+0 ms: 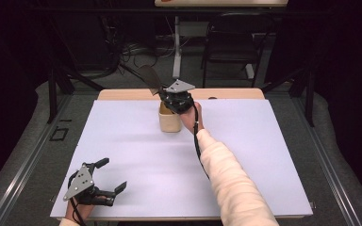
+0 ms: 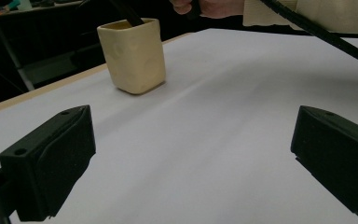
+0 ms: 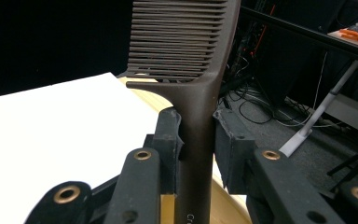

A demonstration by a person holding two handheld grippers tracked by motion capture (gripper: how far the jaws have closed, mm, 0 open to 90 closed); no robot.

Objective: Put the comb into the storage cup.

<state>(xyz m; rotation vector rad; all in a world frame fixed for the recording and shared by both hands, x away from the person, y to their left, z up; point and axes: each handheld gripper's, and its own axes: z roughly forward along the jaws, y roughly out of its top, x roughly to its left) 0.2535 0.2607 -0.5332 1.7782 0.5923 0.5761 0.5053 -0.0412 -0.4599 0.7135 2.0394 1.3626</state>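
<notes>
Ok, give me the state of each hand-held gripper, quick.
Left hand-held gripper: open, holding nothing.
Right hand-held gripper: shut on the comb, above the cup.

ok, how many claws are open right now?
1. The left claw rests open at the near left of the table, nothing between its jaws. The right claw is shut on a brown comb above the cream cup.

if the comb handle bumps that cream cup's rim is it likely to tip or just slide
The cream cup looks taller than wide and narrows toward its base, so a knock at the rim would probably tip it rather than slide it. It looks thick-walled, perhaps ceramic, so likely heavy enough to resist light bumps. The comb, clamped in the right gripper, seems stiff, so it would pass on any push.
</notes>
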